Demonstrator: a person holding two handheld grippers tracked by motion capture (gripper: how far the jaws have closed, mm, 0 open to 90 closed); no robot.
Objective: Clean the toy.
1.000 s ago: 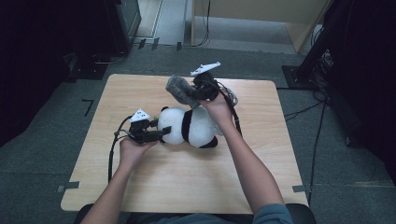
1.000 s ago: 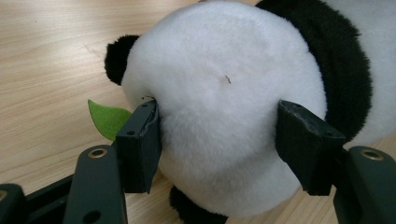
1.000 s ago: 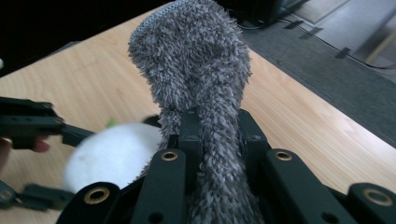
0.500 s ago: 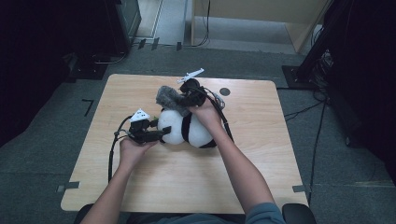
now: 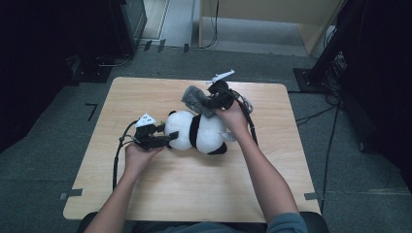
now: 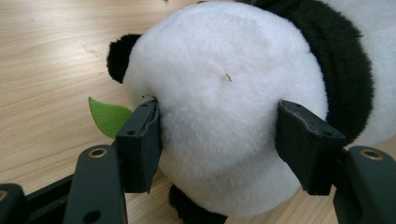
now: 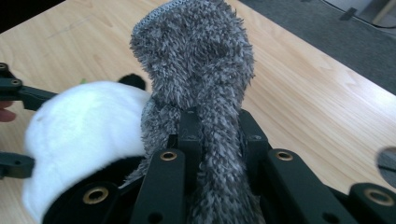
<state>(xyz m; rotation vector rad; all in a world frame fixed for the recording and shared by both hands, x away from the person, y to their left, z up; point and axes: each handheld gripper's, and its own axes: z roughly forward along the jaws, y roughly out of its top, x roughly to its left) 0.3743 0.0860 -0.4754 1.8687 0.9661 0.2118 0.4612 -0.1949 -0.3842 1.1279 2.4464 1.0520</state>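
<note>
A black-and-white panda plush lies on its side in the middle of the wooden table. My left gripper comes in level from the left. In the left gripper view its pads press into both sides of the white head, and a green felt leaf pokes out beside it. My right gripper hovers at the panda's far side, shut on a shaggy grey cloth. In the right gripper view the cloth stands up from between the jaws, above the panda.
Cables run from both grippers across the table, one looping at the far right. A grey round spot shows on the tabletop to the right. Dark equipment and cables stand on the floor around the table.
My right gripper swung the grey cloth left over the panda, then came back to the right and a little lower. The left gripper and the panda stayed put.
</note>
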